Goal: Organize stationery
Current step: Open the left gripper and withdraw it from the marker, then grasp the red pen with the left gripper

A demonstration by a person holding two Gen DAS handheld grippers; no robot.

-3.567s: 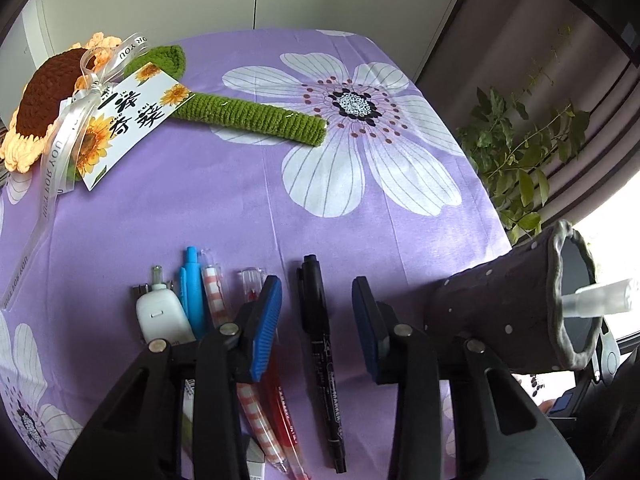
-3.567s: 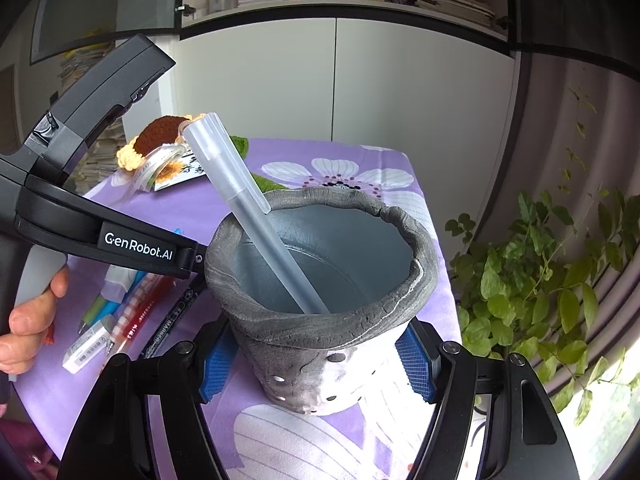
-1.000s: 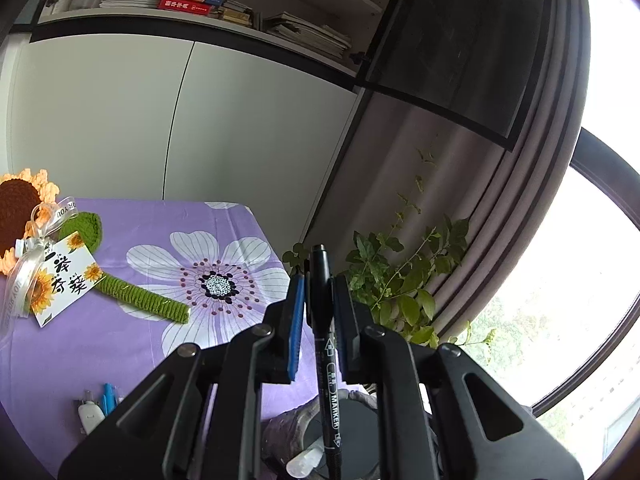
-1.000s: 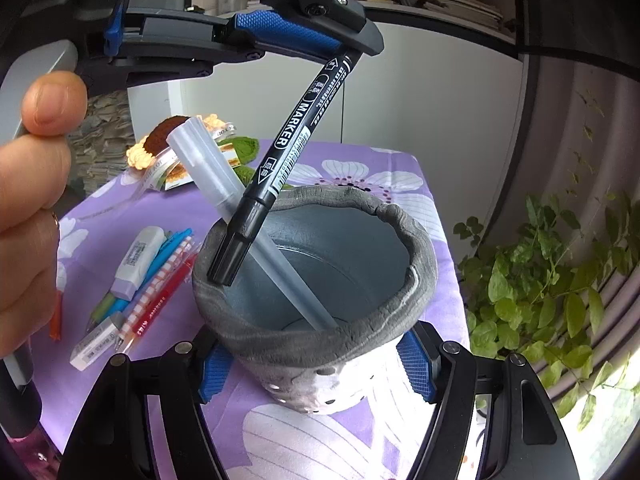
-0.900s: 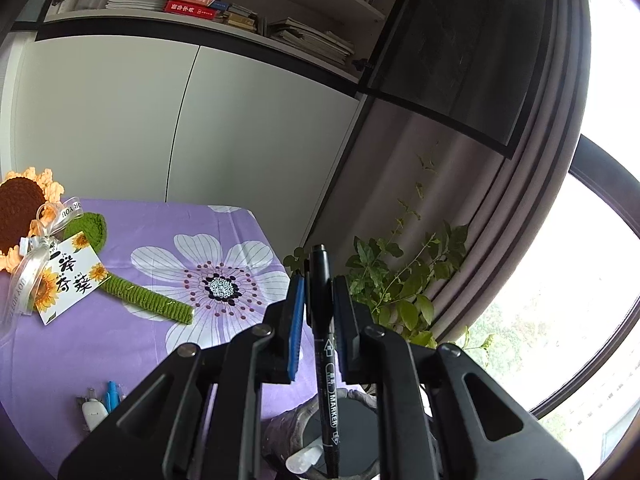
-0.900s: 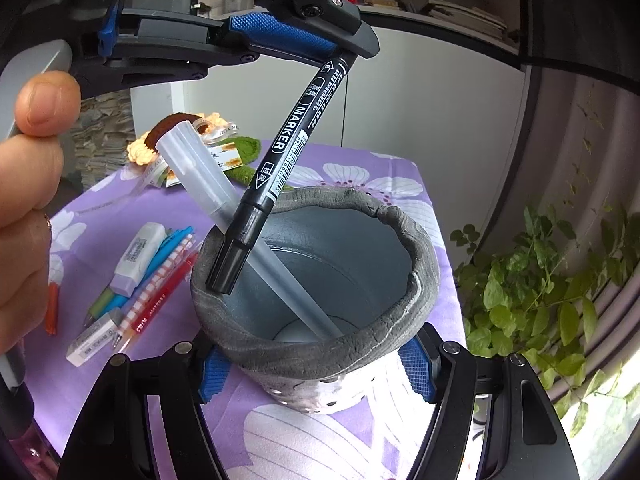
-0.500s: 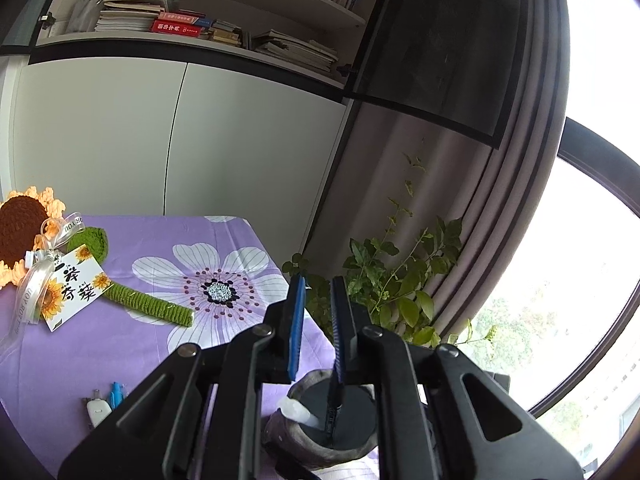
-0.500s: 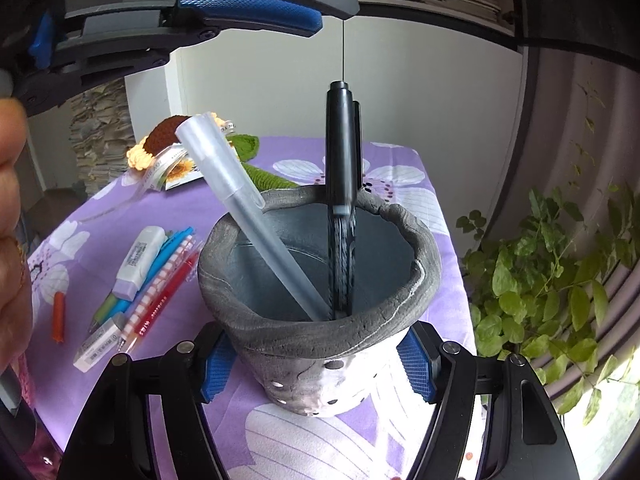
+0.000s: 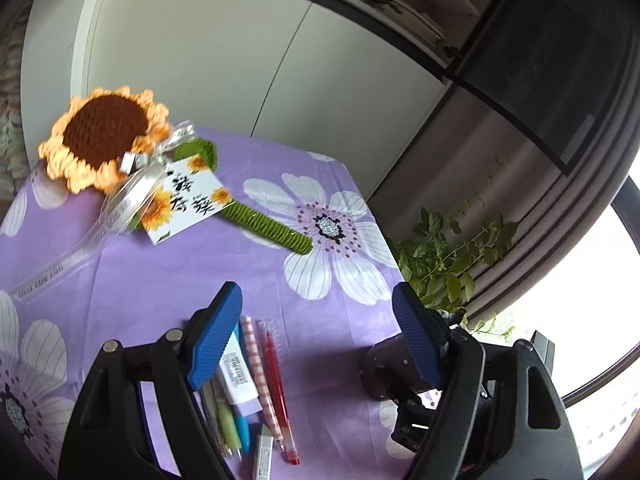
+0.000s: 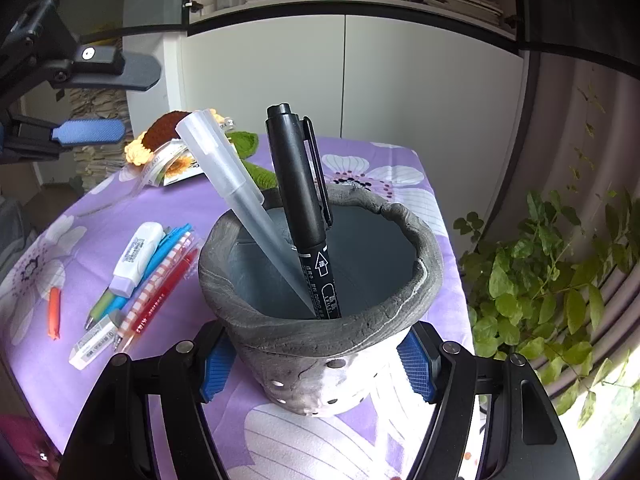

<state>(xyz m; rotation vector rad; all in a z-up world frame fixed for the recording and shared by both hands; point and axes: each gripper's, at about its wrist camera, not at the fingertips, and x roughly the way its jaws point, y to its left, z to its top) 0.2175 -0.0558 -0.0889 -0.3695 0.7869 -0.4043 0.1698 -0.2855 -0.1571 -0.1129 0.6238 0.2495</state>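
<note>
1. Currently, my right gripper is clamped on the grey pen pot, one blue pad pressed against each side of its lower wall. The gripper points forward and down at the table, and the pot stands upright on the purple flowered tablecloth.
2. Inside the pot, a black marker stands nearly upright with its capped end up, and a frosted pen leans toward the left rim. The two cross near the pot's floor.
3. My left gripper is tilted downward over the table, its jaws opening with nothing between them. From the right wrist view it appears at the upper left, raised above the table and well apart from the pot.
4. Below my left gripper, the remaining stationery lies in a row on the cloth: a correction tape, a checked pen, a red pen, a blue pen, a green pen and an eraser.
5. An orange piece lies alone to the left of that row; I cannot tell what it is.
6. A crocheted sunflower with a card lies at the far side of the table.
</note>
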